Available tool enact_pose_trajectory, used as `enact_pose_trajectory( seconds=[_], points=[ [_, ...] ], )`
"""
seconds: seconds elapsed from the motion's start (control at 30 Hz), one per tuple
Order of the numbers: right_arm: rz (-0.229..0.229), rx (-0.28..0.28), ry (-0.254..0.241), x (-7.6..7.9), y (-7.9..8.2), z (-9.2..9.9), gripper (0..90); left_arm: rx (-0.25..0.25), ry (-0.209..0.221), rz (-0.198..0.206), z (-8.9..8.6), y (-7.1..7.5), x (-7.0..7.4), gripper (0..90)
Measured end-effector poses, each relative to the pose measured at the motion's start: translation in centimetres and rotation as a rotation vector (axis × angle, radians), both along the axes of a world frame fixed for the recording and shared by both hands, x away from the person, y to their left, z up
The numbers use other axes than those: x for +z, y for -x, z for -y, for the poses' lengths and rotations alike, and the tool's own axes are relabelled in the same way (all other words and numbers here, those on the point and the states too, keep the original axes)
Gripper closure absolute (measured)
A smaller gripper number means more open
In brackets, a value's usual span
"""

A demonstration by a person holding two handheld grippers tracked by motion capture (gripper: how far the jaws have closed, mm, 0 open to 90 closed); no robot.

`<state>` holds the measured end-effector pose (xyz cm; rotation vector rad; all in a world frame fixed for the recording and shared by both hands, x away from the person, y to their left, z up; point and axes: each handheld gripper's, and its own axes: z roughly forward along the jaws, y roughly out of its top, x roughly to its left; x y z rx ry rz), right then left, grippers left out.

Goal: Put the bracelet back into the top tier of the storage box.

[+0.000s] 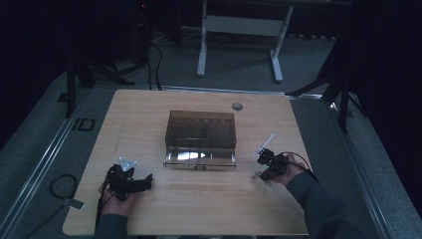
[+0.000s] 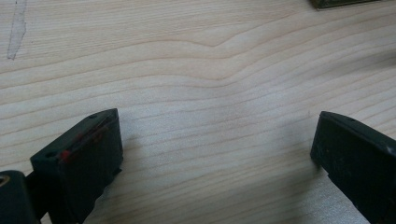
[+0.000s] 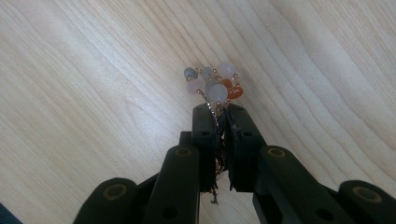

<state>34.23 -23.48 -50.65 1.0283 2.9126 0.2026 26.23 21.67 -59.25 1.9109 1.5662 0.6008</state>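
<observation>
Dark room, grey carpet, another desk's white legs at the back; light wood table [image 1: 149,114] in the middle. Biggest thing on it: a smoky translucent organiser box [image 1: 200,130] at centre, its clear bottom drawer [image 1: 200,159] pulled out toward the person, likely so something can be dropped in. Left gripper [image 1: 148,180] sits low near the front left edge, held in the left hand, pointing right across the table; jaws spread wide over bare wood with nothing between them, so it looks parked out of the way. Right gripper [image 3: 219,109] is just right of the drawer's front corner, held by the right hand with the sleeved forearm angled in from bottom right. Its jaws are clenched on a thin chain with a small bead cluster [image 3: 214,84] of pale, blue-grey and orange beads sticking out past the tips, just above the wood. Pinching the chain keeps the beads hanging free for placing, probably into the drawer.
</observation>
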Motion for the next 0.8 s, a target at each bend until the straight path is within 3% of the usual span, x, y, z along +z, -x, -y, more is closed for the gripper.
enact_pose_trajectory(
  seconds=[0.8],
  points=[
    [0.031,0.040,-0.023,3.0,0.3,-1.0,83.1,0.000,0.001,0.000,0.0,0.0,0.0,2.3]
  ],
)
